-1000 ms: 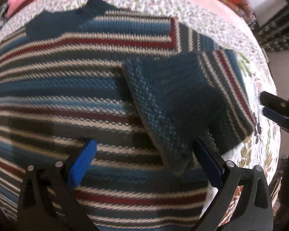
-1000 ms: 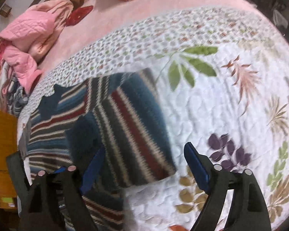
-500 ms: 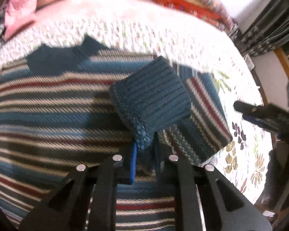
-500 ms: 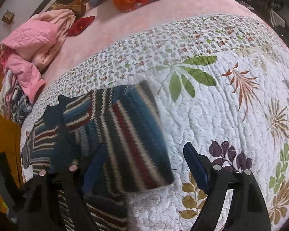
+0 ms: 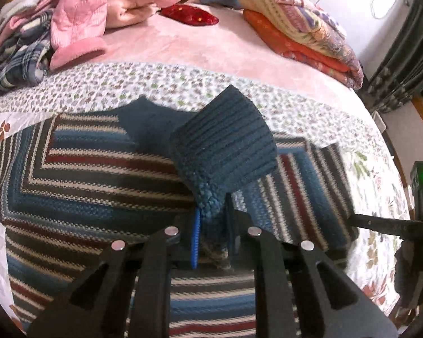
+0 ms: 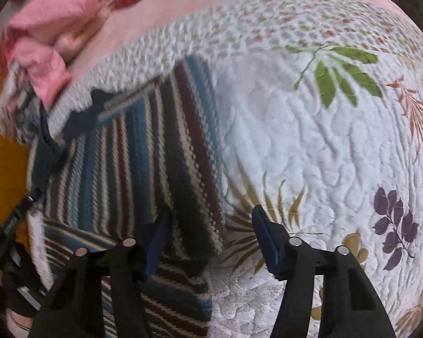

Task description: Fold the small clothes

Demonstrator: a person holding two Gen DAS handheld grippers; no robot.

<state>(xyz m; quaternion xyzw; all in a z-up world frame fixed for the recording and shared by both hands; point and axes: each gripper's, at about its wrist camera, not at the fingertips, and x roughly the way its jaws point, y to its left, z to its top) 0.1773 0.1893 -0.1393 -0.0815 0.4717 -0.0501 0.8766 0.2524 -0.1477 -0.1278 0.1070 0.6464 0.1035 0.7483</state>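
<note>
Bed with white floral quilt [image 6: 310, 140] over a pink sheet [image 5: 211, 48]. Left gripper [image 5: 211, 219]: fingers together, clamped on the sweater's blue ribbed cuff [image 5: 225, 146], which is lifted above the body. Right gripper [image 6: 211, 233]: fingers apart, straddling the lower corner of the folded sleeve; contact cannot be told. Striped sweater [image 5: 84, 174] lies flat on the quilt, sleeve folded across its right side. Beyond: pink jacket [image 5: 81, 5] on a clothes heap at far left, red item [image 5: 190, 15], folded orange blankets [image 5: 301, 25] at far right.
</note>
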